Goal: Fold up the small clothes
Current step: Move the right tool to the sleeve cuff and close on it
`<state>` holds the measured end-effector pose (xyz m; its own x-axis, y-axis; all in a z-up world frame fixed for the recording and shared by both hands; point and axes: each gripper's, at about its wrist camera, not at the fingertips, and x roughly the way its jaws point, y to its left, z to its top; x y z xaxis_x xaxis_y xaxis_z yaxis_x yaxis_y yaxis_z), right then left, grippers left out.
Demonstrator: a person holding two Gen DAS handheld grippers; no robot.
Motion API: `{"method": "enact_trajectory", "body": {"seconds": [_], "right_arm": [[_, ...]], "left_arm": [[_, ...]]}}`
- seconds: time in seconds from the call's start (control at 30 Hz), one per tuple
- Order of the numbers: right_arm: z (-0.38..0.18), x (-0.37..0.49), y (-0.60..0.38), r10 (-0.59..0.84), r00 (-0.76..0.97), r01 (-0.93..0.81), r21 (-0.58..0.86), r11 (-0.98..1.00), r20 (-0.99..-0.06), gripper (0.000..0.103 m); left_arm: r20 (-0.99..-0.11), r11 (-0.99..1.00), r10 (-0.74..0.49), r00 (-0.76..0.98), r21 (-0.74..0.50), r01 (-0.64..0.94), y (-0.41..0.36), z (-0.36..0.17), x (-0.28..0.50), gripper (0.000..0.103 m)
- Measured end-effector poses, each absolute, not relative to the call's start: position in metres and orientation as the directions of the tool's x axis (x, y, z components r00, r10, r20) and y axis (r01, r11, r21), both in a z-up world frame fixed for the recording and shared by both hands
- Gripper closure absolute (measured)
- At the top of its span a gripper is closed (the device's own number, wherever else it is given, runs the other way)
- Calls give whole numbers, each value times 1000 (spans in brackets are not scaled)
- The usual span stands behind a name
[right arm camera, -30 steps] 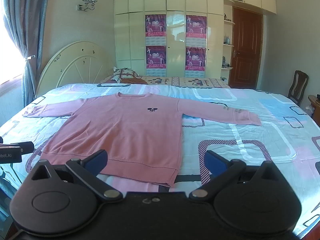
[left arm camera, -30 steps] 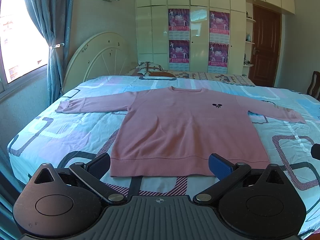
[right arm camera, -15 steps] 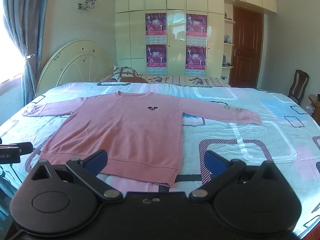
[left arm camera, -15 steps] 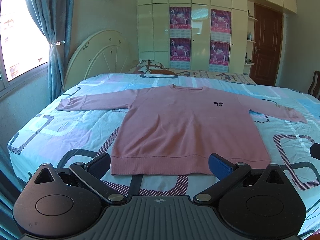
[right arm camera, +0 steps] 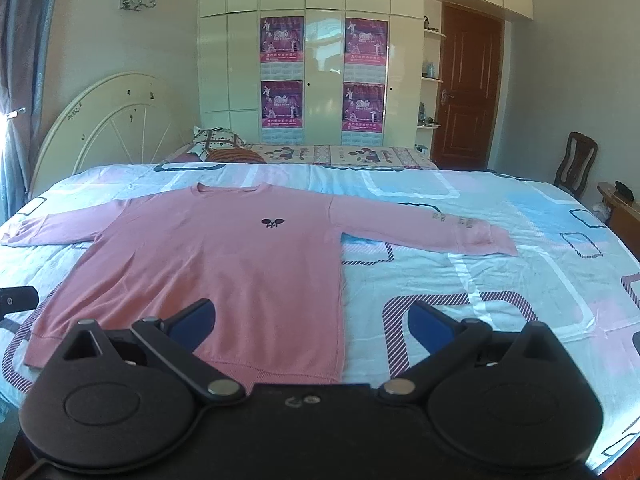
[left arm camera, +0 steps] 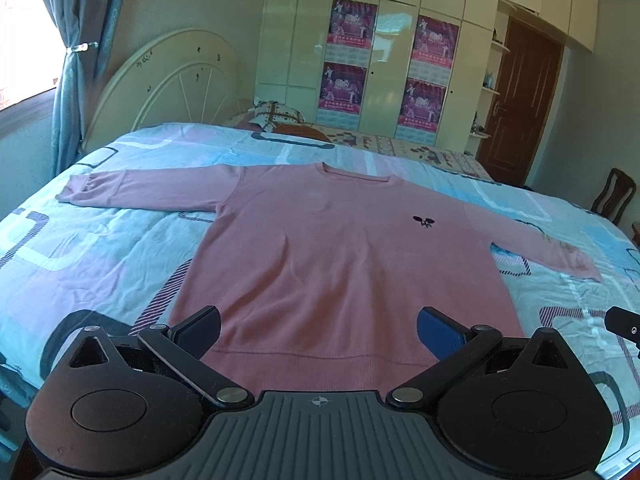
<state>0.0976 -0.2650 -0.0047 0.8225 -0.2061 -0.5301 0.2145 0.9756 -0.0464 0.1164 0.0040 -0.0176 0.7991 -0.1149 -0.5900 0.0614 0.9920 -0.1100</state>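
Observation:
A pink long-sleeved sweater point(left arm camera: 340, 256) point(right arm camera: 224, 264) lies flat on the bed, front up, both sleeves spread out sideways, a small dark emblem on the chest. My left gripper point(left arm camera: 318, 330) hovers open above the sweater's hem, nearer its left corner, holding nothing. My right gripper point(right arm camera: 310, 322) is open too, over the hem's right corner point(right arm camera: 336, 376), with one finger over the cloth and the other over the bedspread. A tip of the right gripper shows at the right edge of the left wrist view, and a tip of the left one at the left edge of the right wrist view.
The bed wears a blue, pink and white patterned bedspread point(left arm camera: 100, 248) point(right arm camera: 500, 280). A cream headboard point(left arm camera: 176, 92) stands at the far left, pillows point(right arm camera: 218, 140) behind the sweater, a wardrobe with posters point(right arm camera: 324, 72) beyond, and a wooden chair point(right arm camera: 576, 164) at the right.
Both grippers have moved forward and slightly lower over the sweater's hem; the left view has also tilted. Both stay open.

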Motion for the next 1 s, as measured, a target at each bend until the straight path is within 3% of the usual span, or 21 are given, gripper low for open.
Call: {"method": "enact_trajectory", "body": {"seconds": [0.57, 1.0], "right_arm": [[8, 213, -283, -376, 780, 398, -68, 915, -500, 0], [-13, 266, -377, -472, 710, 502, -94, 860, -523, 0]], "left_arm": [[-560, 987, -161, 813, -83, 138, 12, -4, 264, 0], [-609, 979, -204, 767, -130, 158, -50, -29, 324, 0]]}}
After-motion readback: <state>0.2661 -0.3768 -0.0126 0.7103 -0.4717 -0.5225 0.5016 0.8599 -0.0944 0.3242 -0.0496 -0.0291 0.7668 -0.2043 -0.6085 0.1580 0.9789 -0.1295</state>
